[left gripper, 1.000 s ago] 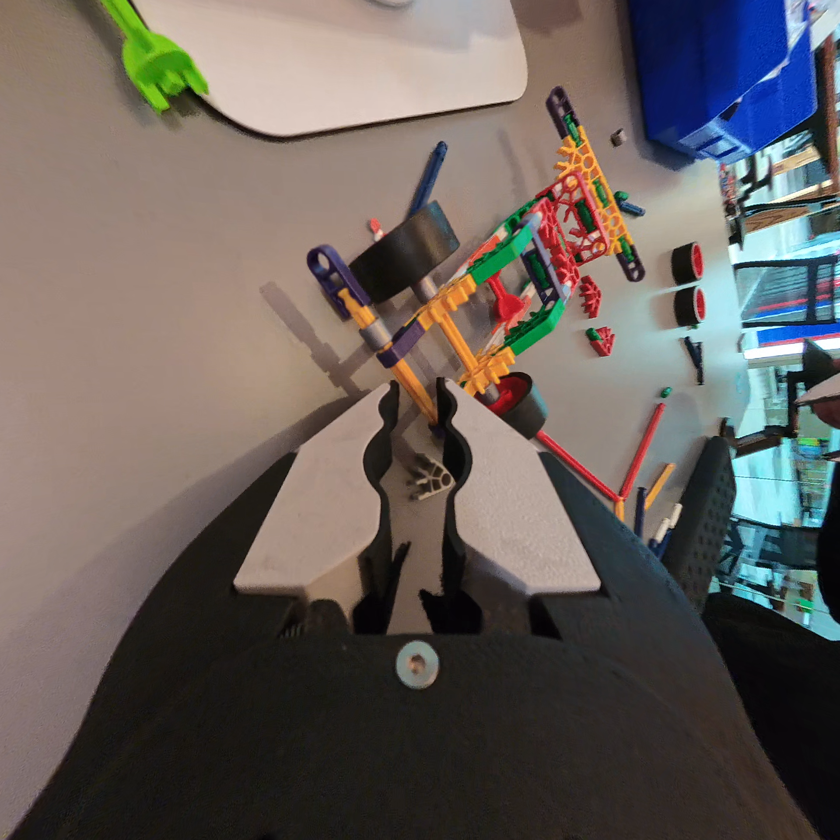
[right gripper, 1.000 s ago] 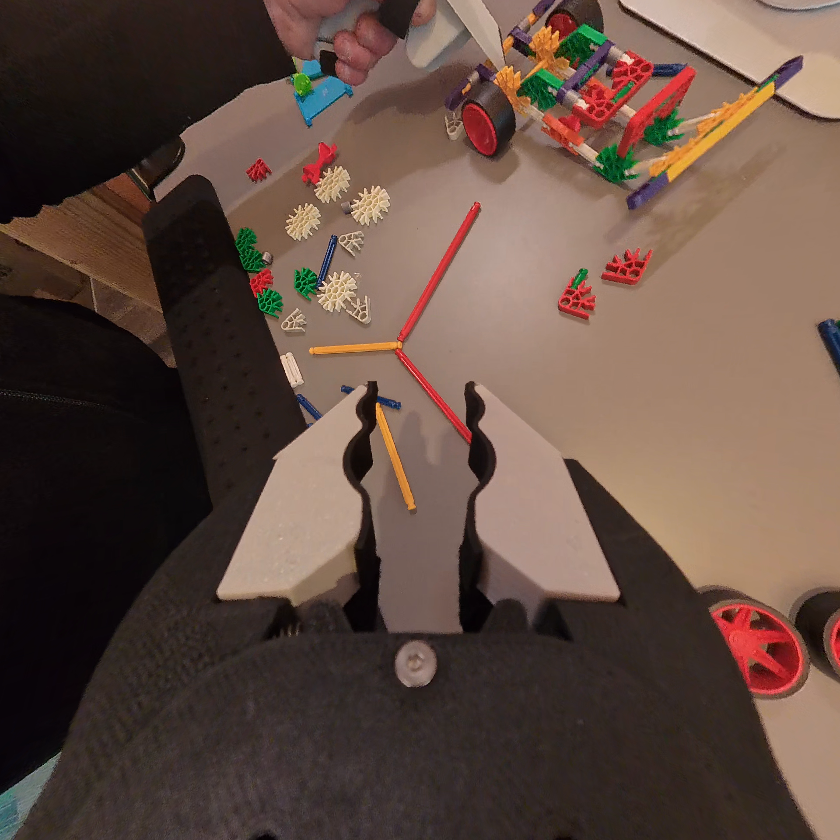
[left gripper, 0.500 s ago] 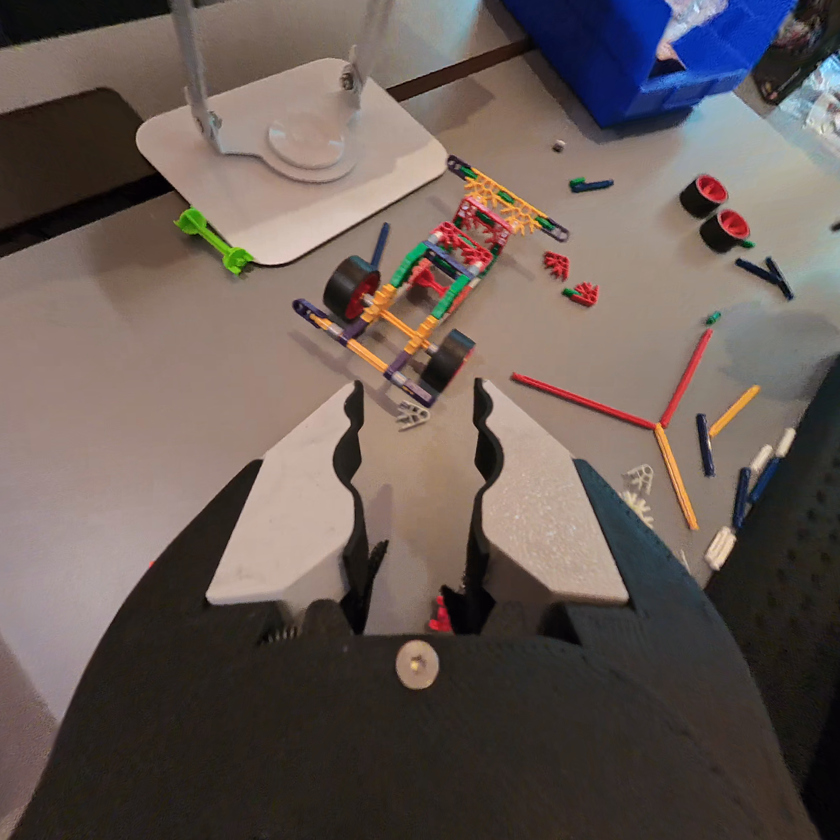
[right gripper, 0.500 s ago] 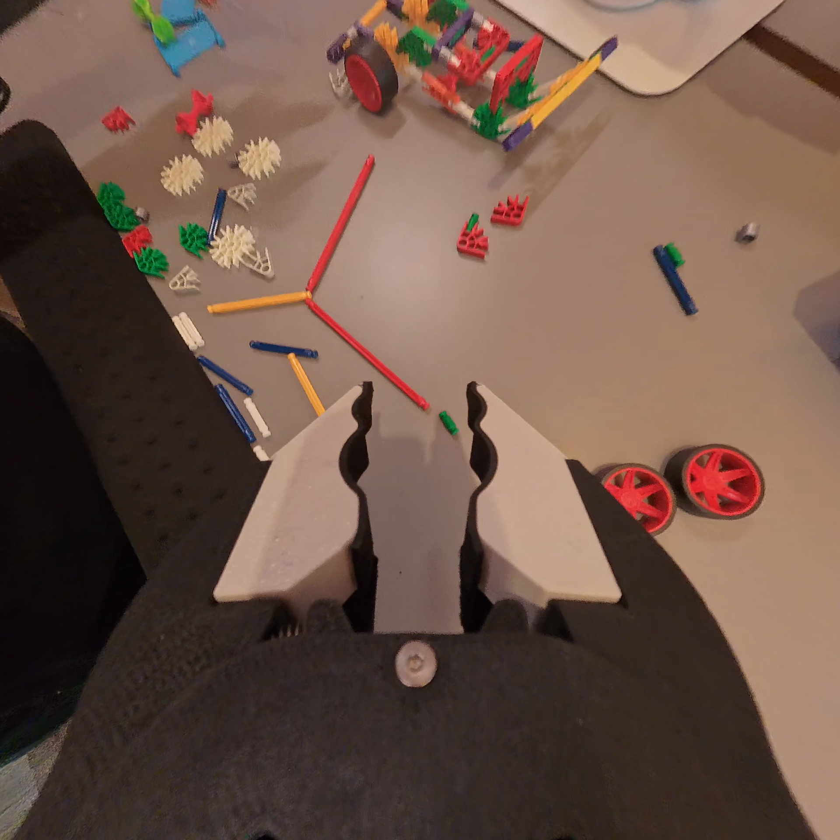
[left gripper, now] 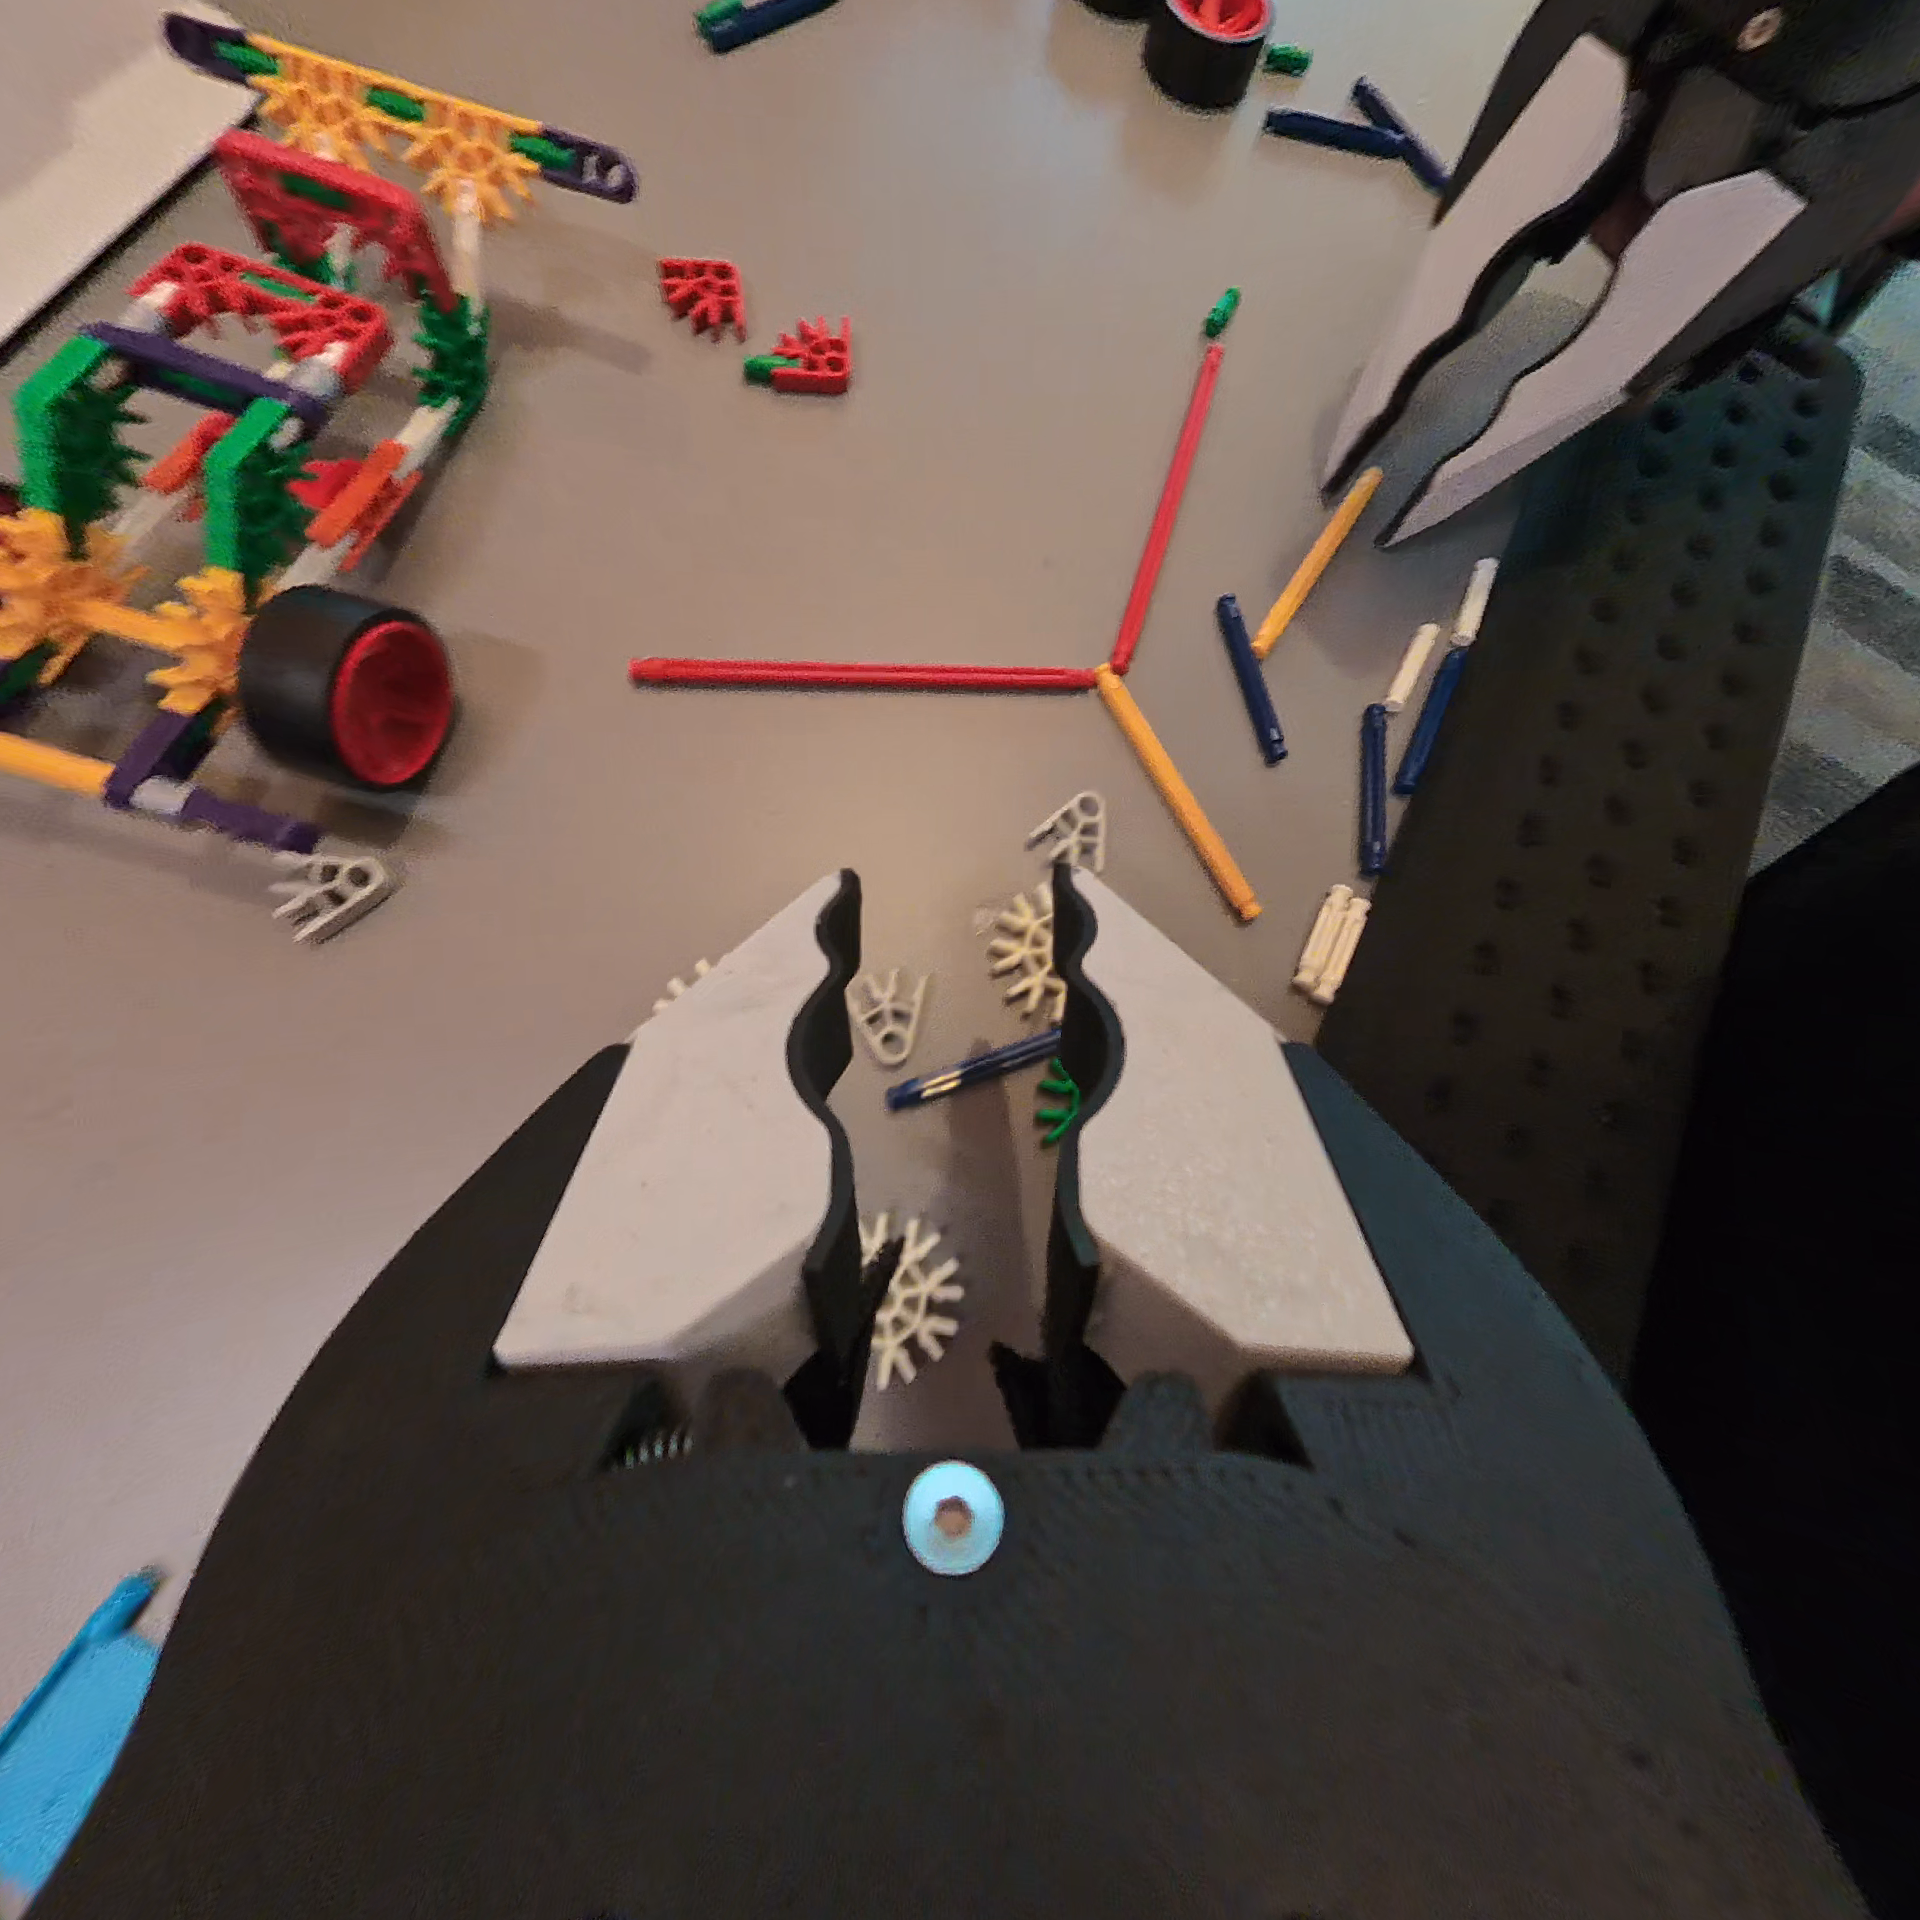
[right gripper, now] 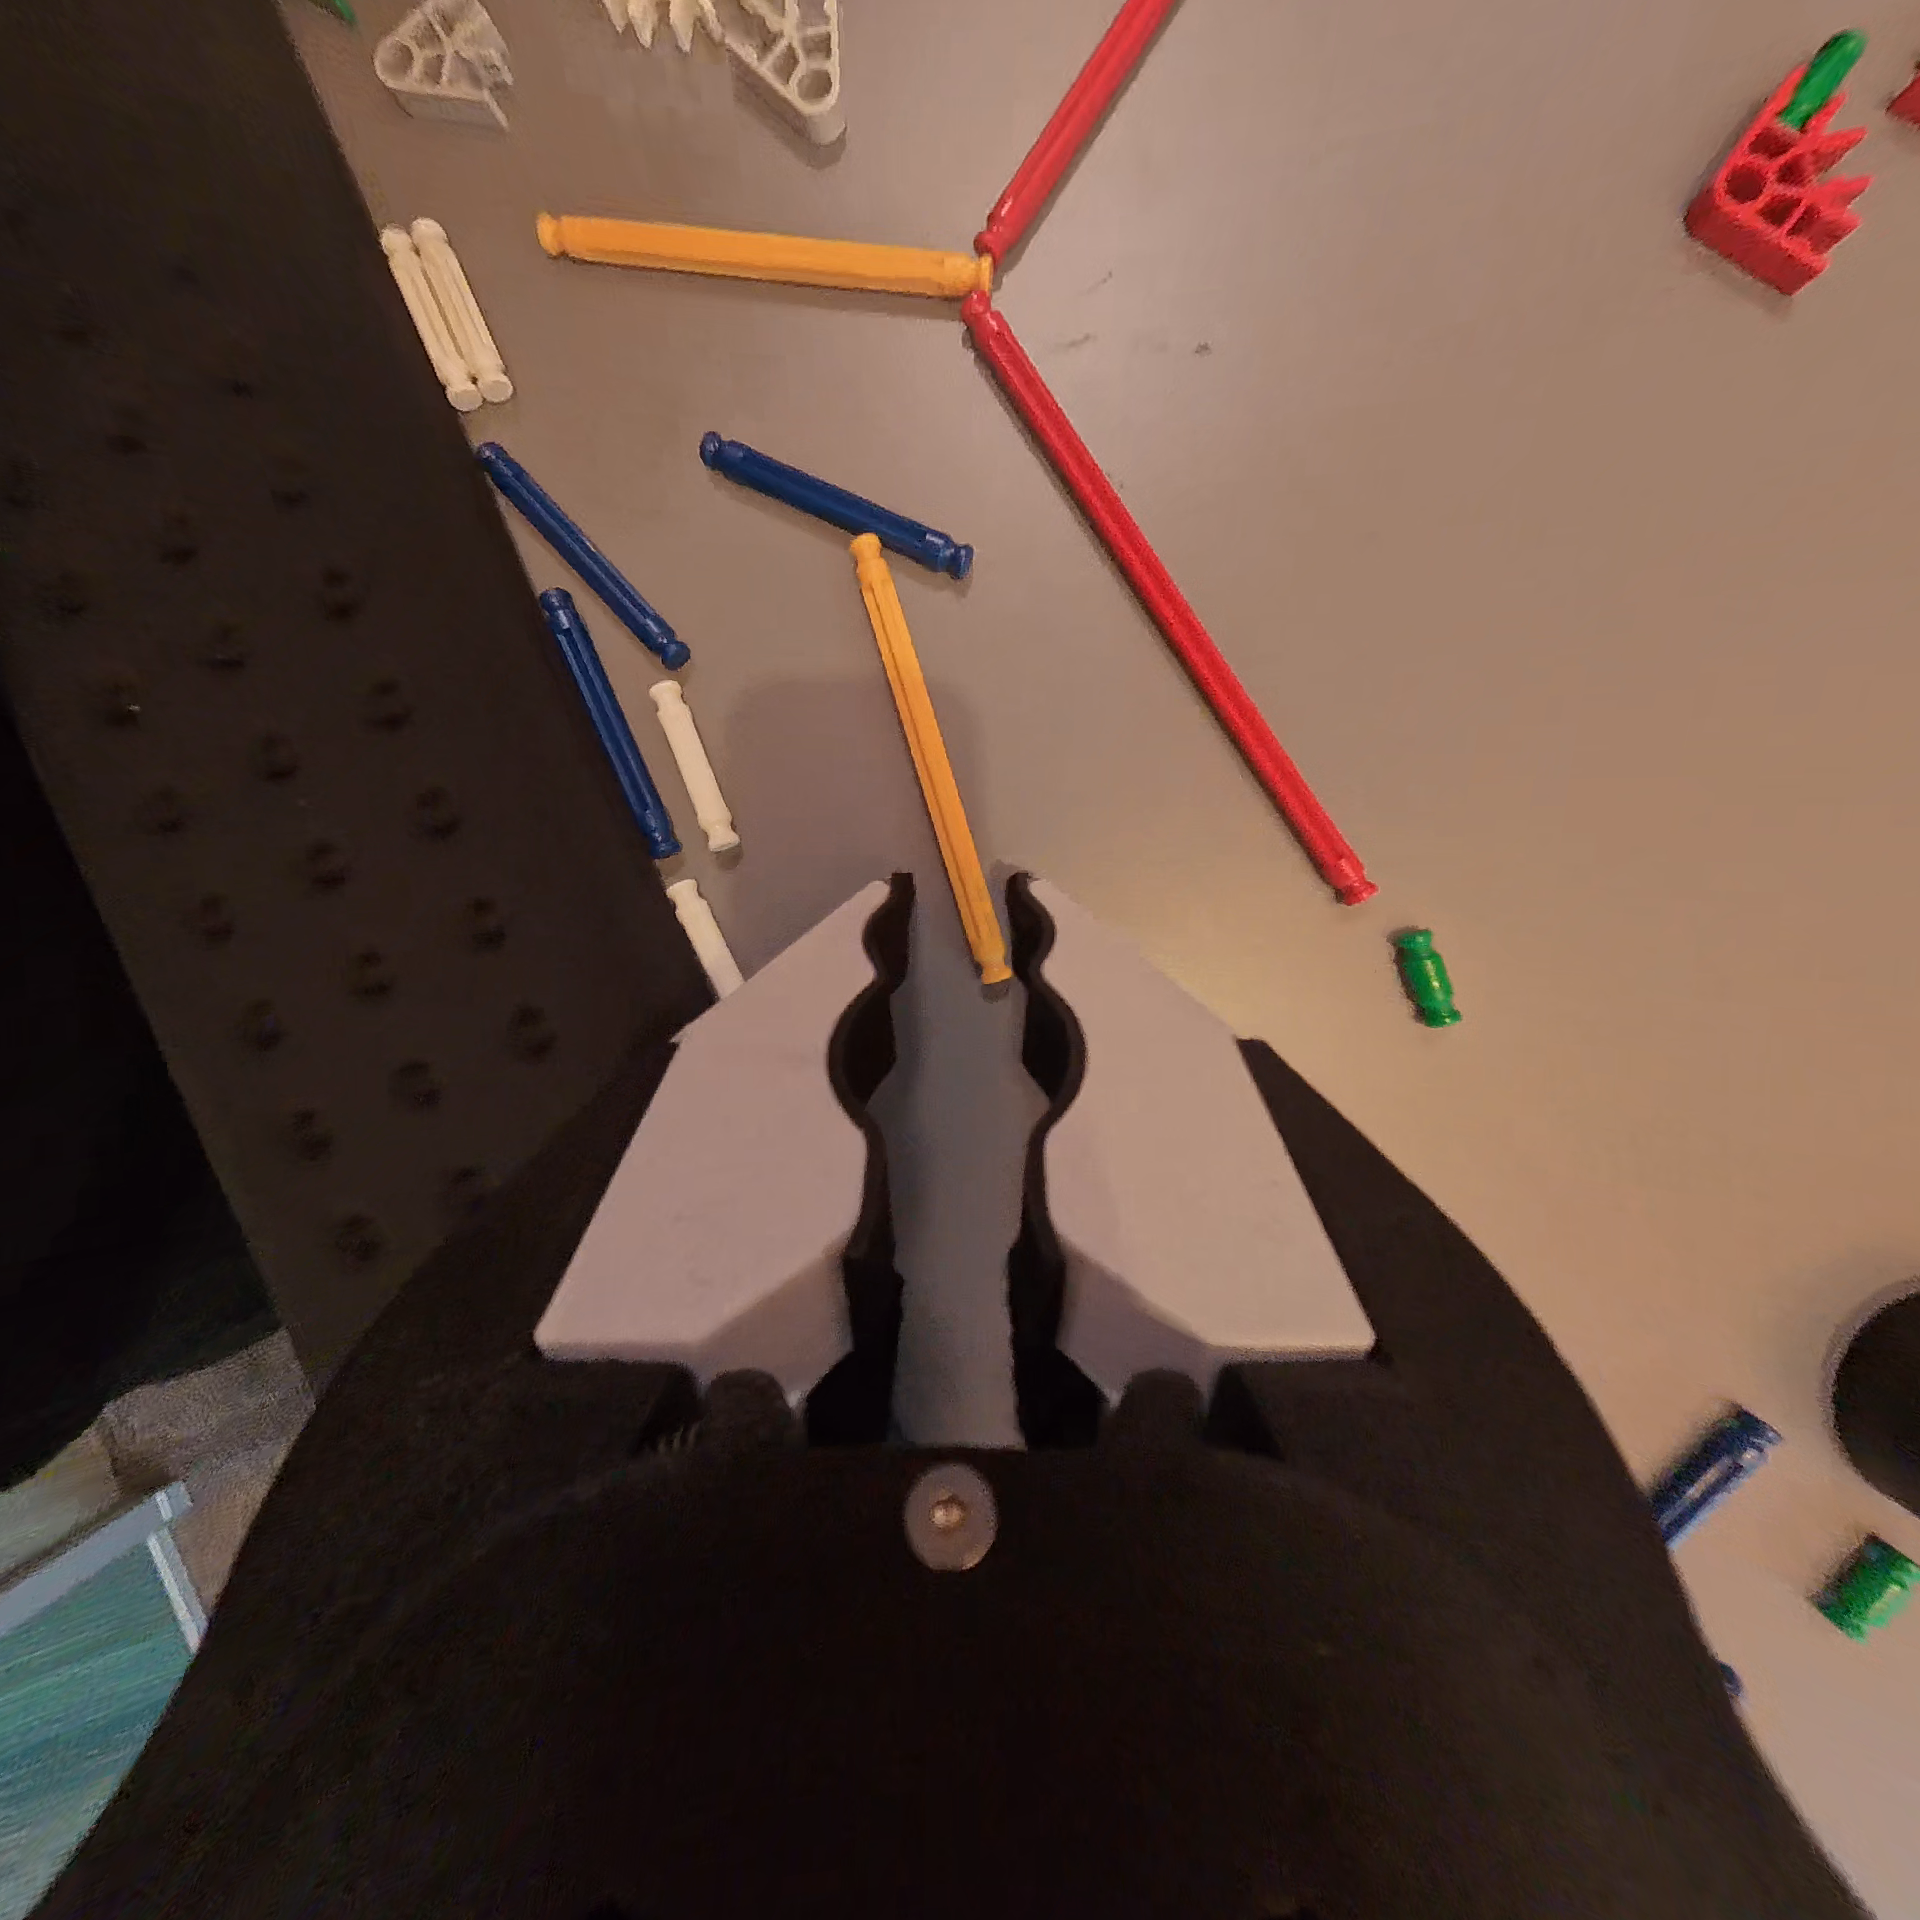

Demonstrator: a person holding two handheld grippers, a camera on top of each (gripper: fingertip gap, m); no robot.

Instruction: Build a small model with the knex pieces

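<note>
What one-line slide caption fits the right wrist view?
Open right gripper low over a grey table, its tips straddling the near end of a yellow rod among loose rods.

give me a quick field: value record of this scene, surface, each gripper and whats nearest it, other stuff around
surface: grey table
left gripper: open, above loose white connectors and a short blue rod
right gripper: open, tips either side of the near end of a yellow rod
near right gripper: blue rods, white rods, small green piece
joined rods: two red, one yellow
model: wheeled toy car, far left in left wrist view
</note>
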